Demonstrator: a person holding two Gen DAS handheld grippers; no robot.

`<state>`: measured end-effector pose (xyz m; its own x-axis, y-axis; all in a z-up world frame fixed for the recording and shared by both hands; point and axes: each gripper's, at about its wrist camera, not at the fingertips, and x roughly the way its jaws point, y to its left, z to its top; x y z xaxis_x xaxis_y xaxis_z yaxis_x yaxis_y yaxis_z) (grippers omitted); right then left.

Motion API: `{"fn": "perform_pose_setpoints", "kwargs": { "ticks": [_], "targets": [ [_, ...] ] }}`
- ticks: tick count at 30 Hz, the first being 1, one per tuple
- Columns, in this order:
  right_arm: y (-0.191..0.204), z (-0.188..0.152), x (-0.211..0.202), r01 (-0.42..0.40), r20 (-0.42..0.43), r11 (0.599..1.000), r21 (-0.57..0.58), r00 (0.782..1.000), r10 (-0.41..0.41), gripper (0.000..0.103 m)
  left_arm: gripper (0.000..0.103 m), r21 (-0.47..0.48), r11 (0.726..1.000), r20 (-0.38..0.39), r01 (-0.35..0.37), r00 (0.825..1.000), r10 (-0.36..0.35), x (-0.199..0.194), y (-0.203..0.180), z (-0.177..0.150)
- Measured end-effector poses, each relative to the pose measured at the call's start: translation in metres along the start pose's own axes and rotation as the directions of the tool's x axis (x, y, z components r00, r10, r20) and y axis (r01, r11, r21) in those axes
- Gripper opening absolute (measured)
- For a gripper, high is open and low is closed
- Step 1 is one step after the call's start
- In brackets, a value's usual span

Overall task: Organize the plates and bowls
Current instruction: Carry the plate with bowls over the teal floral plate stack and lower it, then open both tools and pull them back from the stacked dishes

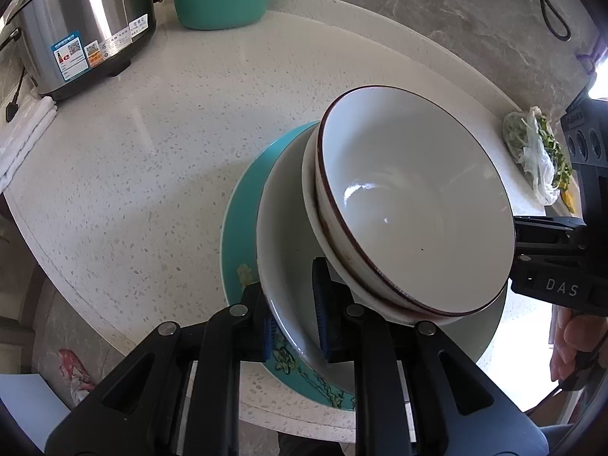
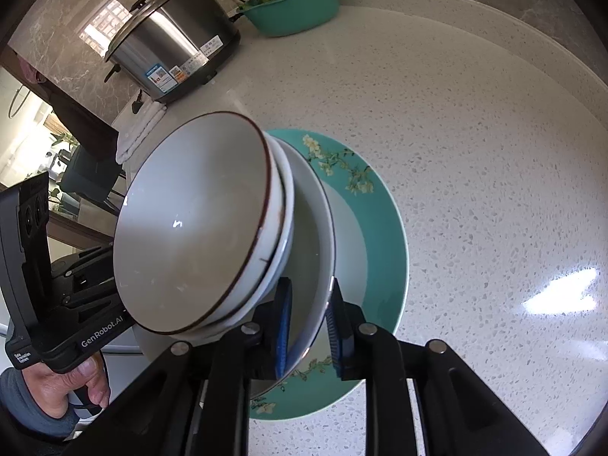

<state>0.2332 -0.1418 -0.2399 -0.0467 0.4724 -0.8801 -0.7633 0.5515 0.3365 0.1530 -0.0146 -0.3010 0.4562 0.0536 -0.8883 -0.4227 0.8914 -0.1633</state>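
Observation:
Two white bowls with brown rims are nested in a pale deep plate. That plate lies on a teal flowered plate on the speckled counter. My left gripper is shut on the deep plate's near rim, one blue pad inside and one outside. My right gripper is shut on the opposite rim in the same way. Each gripper's black body shows at the edge of the other's view, its fingertips hidden behind the bowls.
A steel rice cooker stands at the back, with a teal basin of greens beside it. A folded white cloth lies by the cooker. A bag of greens sits at the counter's right. The counter's front edge is close.

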Motion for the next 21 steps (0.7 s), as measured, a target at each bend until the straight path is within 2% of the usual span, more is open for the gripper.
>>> {"fn": "perform_pose_setpoints", "kwargs": {
  "ticks": [8,11,14,16,18,19,20,21],
  "targets": [
    [0.002,-0.003,-0.003,0.008,0.015,1.0,0.011,1.0,-0.008,0.023,0.018,-0.008,1.0,0.026,0.003,1.0,-0.002,-0.008,0.001,-0.005],
    [0.002,-0.004,-0.01,0.021,0.032,1.0,0.015,0.999,-0.022,0.023,0.028,-0.018,1.0,0.035,-0.007,0.999,0.008,-0.012,0.004,-0.008],
    [0.0,-0.005,-0.018,0.032,0.043,0.999,0.019,0.999,-0.033,0.032,0.034,-0.028,1.0,0.045,0.001,0.999,0.0,-0.02,0.008,-0.011],
    [-0.001,-0.007,-0.024,0.044,0.053,0.999,0.022,0.998,-0.045,0.043,0.045,-0.028,1.0,0.057,-0.008,0.998,0.009,-0.03,0.009,-0.013],
    [-0.003,-0.011,-0.031,0.049,0.063,0.998,0.033,0.997,-0.051,0.051,0.064,-0.043,0.999,0.072,-0.001,0.997,0.004,-0.042,0.012,-0.015],
    [-0.004,-0.013,-0.037,0.051,0.068,0.998,0.042,0.996,-0.054,0.054,0.07,-0.051,0.999,0.083,0.005,0.997,0.0,-0.049,0.014,-0.017],
    [-0.004,-0.015,-0.041,0.056,0.072,0.997,0.046,0.996,-0.059,0.057,0.089,-0.057,0.998,0.093,0.012,0.996,-0.007,-0.056,0.016,-0.019],
    [-0.004,-0.019,-0.047,0.052,0.086,0.997,0.052,0.995,-0.056,0.071,0.103,-0.062,0.998,0.105,0.022,0.994,-0.015,-0.063,0.017,-0.021]
  ]
}}
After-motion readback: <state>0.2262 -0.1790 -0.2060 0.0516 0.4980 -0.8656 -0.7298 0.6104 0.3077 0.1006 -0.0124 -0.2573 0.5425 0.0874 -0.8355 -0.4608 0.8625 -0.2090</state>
